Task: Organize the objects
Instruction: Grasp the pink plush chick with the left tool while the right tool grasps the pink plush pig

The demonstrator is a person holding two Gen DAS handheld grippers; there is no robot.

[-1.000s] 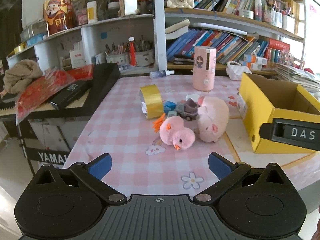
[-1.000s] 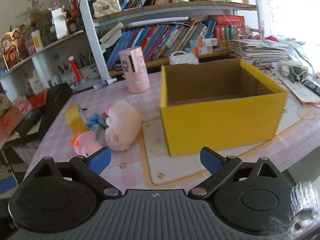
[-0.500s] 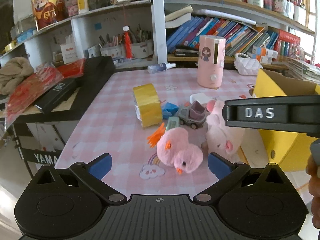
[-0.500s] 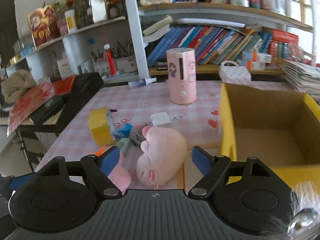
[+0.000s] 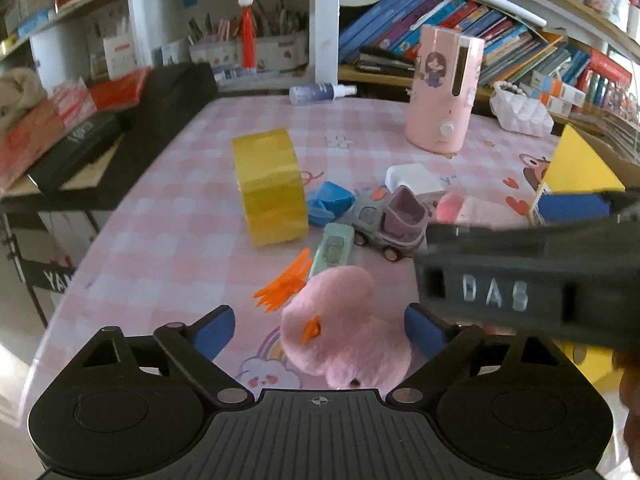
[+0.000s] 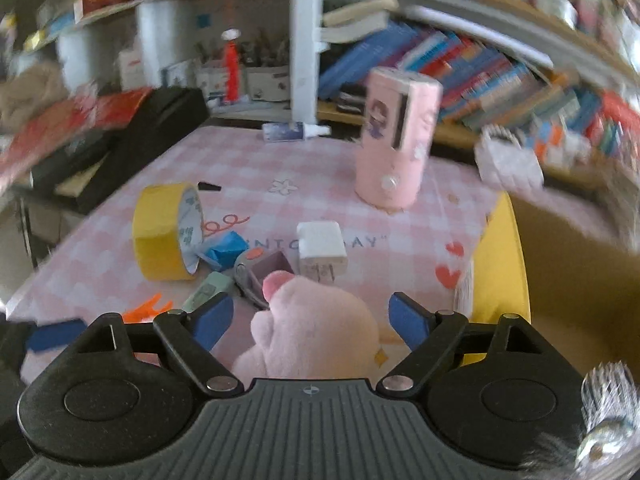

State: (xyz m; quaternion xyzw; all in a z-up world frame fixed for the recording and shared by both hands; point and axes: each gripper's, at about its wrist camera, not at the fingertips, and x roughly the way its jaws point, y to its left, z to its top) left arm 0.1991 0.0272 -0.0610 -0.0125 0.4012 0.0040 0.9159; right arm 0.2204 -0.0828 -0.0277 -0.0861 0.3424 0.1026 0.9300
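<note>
A pink plush chick point(image 5: 344, 328) lies on the pink checked table between the wide-open fingers of my left gripper point(image 5: 320, 330). A pink plush pig point(image 6: 312, 332) lies between the open fingers of my right gripper point(image 6: 311, 320); the right gripper's body point(image 5: 520, 280) crosses the left wrist view and hides most of the pig. Behind them lie a yellow tape roll point(image 5: 270, 188), a blue block point(image 5: 328, 202), a grey toy truck point(image 5: 394, 222), a green eraser point(image 5: 334, 250), an orange clip point(image 5: 286, 286) and a white charger point(image 6: 322, 248). The yellow box point(image 6: 504, 264) stands at the right.
A tall pink humidifier point(image 5: 442, 88) stands at the back of the table, a spray bottle point(image 5: 320, 92) lies at the far edge. A black keyboard case point(image 5: 132, 128) lies along the left edge. Bookshelves point(image 5: 460, 36) stand behind the table.
Both grippers have moved forward and down. The chick now lies between the left fingers and the pig between the right fingers. The right gripper has swung left from the box.
</note>
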